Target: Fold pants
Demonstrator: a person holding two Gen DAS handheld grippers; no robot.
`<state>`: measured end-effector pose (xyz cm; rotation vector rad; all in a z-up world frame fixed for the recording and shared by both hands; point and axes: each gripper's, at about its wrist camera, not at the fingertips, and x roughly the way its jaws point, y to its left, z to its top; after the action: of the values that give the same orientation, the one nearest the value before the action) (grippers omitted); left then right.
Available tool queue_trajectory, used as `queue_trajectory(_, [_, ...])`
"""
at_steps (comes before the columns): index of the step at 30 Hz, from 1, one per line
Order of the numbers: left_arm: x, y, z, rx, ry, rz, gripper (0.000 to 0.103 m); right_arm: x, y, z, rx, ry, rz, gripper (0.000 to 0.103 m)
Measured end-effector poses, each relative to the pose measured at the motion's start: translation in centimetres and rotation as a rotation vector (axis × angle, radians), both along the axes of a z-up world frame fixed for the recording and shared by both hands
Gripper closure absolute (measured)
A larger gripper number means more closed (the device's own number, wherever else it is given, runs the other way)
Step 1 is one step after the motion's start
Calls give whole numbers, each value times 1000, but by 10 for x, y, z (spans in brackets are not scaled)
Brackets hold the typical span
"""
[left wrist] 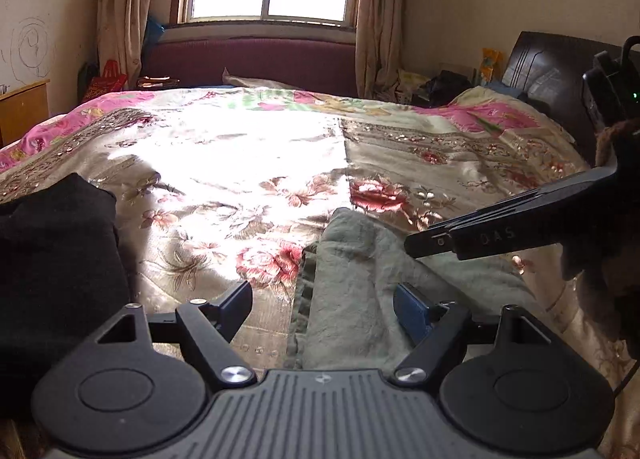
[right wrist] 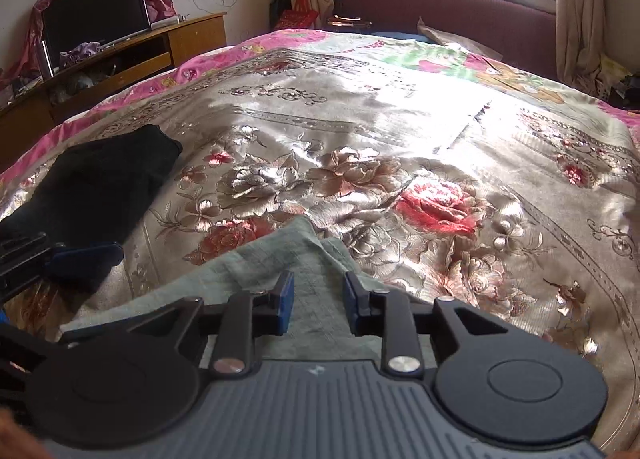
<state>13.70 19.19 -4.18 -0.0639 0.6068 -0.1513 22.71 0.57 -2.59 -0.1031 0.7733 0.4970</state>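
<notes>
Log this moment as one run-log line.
left gripper: open | right gripper: open, over green pants | black garment: aside

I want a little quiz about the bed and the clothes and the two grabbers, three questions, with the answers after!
1. True or false: the green pants lie on the flowered bedspread.
2. Which colour is the folded garment on the far left side of the bed? A) black B) yellow C) white
3. Fill the gap: the left gripper has its jaws wide ____ over the pants' edge.

Key
1. True.
2. A, black.
3. Open. The right gripper stands narrower, also over the green cloth, its pads apart and not pressing on it.
</notes>
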Motion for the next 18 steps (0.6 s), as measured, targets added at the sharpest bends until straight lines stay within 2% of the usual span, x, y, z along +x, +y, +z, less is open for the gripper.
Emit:
queue_trajectory(2, [3,2,-20,18,95,25,12,4,-13,-23,23,89,-42,75])
queue_trajectory(3, [1,5,-25,-2,108,30,11,6,-17,-30,28,121,-58,75])
queue_trajectory(4, [-2,8,-25,-26,108,32,11,5,-22,-34,41,132,-76,76])
queue_trajectory(6, [-6,10,-15,-39,117,32,11,-1,-27,-25,60,99,-85,76])
queue_trajectory(10, [-13,4,17,12,14,28,11,-8,-24,5,100,-16,-57,74])
queue_trajectory(13, [-9,-7,34,56,-59,11,11,1,-9,11,123,-27,-14,72])
queue_trajectory(15, [-2,-12,33,74,-66,2,11,12,3,4,121,-4,-2,72])
queue_trajectory(18, [7,-16,14,95,-4,-3,11,24,11,-13,127,60,-4,72])
